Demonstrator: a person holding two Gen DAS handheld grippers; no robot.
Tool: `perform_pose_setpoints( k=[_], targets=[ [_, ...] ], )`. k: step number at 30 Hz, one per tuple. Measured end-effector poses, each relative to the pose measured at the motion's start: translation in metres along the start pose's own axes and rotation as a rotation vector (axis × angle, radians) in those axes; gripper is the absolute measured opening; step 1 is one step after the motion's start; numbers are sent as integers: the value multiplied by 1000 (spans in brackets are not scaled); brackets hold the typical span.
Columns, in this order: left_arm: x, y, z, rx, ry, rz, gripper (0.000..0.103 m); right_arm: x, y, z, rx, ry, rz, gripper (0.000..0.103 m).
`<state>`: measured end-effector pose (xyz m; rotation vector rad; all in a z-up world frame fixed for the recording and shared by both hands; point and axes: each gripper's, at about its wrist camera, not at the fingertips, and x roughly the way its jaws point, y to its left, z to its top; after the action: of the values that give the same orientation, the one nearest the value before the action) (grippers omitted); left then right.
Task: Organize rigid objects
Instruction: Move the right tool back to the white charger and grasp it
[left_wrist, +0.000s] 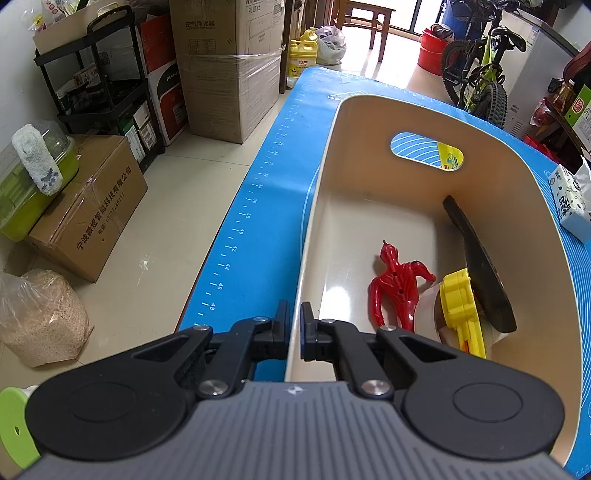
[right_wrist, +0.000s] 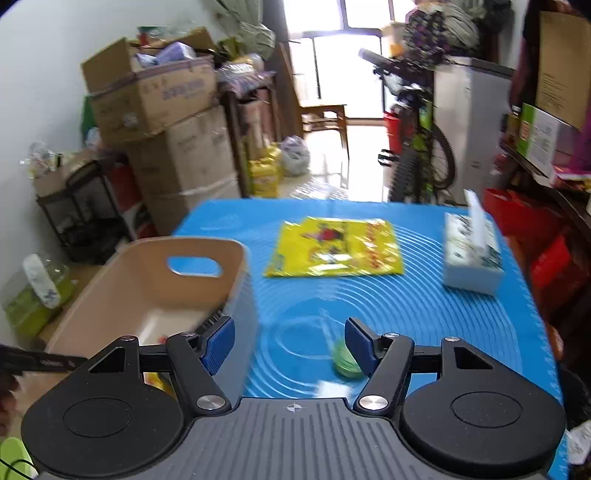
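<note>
Left tool (left_wrist: 294, 325) (clamped) on beige bin (left_wrist: 334, 155) rim

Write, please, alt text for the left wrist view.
The left tongs are shut on the near wall of a beige bin on a blue mat. Inside lie a red figure, a yellow toy and a black paddle-like piece.

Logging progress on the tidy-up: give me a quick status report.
Left gripper shut on beige plastic bin wall. Right gripper open, empty. Small green round object on blue mat. Nothing in the way.
</note>
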<state>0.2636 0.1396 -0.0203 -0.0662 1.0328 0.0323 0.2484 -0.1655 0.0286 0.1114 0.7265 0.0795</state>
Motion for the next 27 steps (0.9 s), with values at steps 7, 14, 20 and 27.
perform_pose_setpoints(
  k=[7,14,20,27],
  targets=[
    [0,0,0,1,0,0,6,12,-9,-33,4,82,-29,72],
    [0,1,0,2,0,1,6,29,1,-65,15,149,-37,72],
    [0,1,0,2,0,1,6,47,2,-84,36,210,-65,72],
    [0,1,0,1,0,1,6,64,2,-100,40,271,-100,69]
  ],
)
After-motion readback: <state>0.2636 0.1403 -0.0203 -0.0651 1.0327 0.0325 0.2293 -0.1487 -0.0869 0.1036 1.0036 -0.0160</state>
